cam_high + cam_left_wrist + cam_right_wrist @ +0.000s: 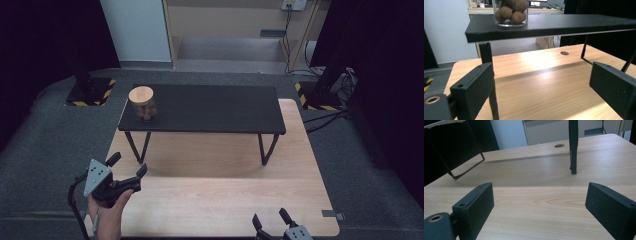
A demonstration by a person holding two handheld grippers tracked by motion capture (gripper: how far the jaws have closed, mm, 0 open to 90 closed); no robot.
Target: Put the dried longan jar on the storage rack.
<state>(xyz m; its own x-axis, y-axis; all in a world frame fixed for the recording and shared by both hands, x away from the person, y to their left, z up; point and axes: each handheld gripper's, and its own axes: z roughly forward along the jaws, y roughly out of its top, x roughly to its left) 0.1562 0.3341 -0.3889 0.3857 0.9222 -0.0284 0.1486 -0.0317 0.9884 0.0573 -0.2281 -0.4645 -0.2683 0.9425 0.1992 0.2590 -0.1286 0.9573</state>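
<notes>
A clear glass jar [142, 103] with a round wooden lid holds several brown round things. It stands at the left end of a black raised shelf [210, 107] on thin black legs. In the left gripper view the jar [511, 12] is at the top, above and beyond the jaws. My left gripper [128, 167] is held in a hand at the wooden table's front left, open and empty, well short of the shelf. My right gripper [271, 218] is at the bottom edge, open and empty, its jaws wide over bare wood [539, 200].
The shelf stands on a light wooden table [215, 200] with a round hole [559, 145] in its top. Shelf legs [266, 148] rise from the wood. Dark carpet surrounds the table. Black stands with yellow-striped bases [90, 92] stand at both far corners.
</notes>
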